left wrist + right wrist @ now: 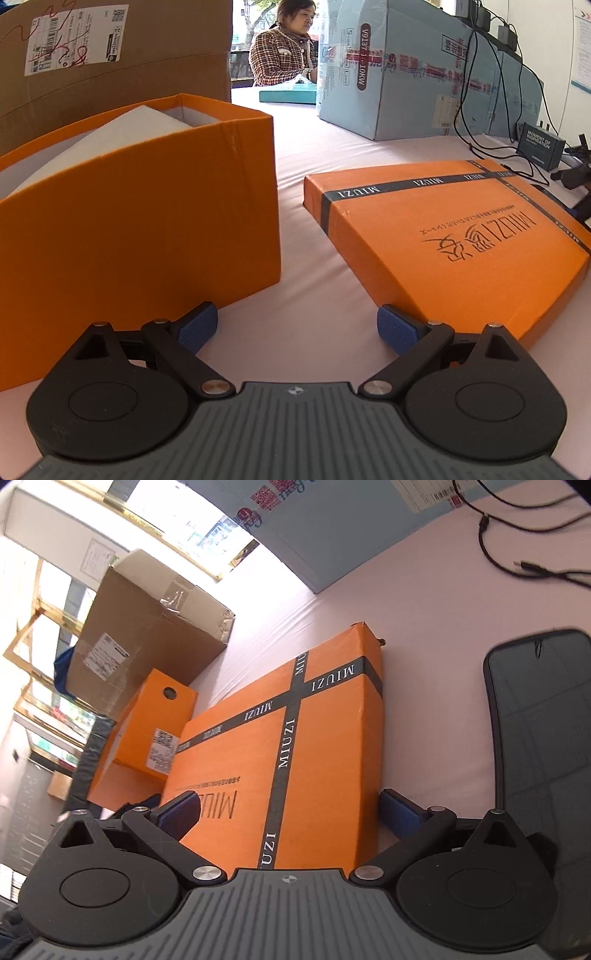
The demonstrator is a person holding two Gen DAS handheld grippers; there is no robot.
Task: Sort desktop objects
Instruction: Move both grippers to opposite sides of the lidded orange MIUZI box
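Judging by how things lie, we are early in the sort: the flat orange cardboard lid with dark MIUZI bands (443, 236) lies on the pale tablecloth (303, 162), just right of the open orange cardboard box (147, 221), which holds a white insert (122, 129); we see nothing else packed. Our right gripper (288, 812) straddles a lid edge, jaws spread with one blue pad (400, 812) either side, touching nothing we can confirm. Our left gripper (295, 328) hovers low between box and lid, jaws spread and empty. Beyond the lid stands a pale blue carton (406, 74).
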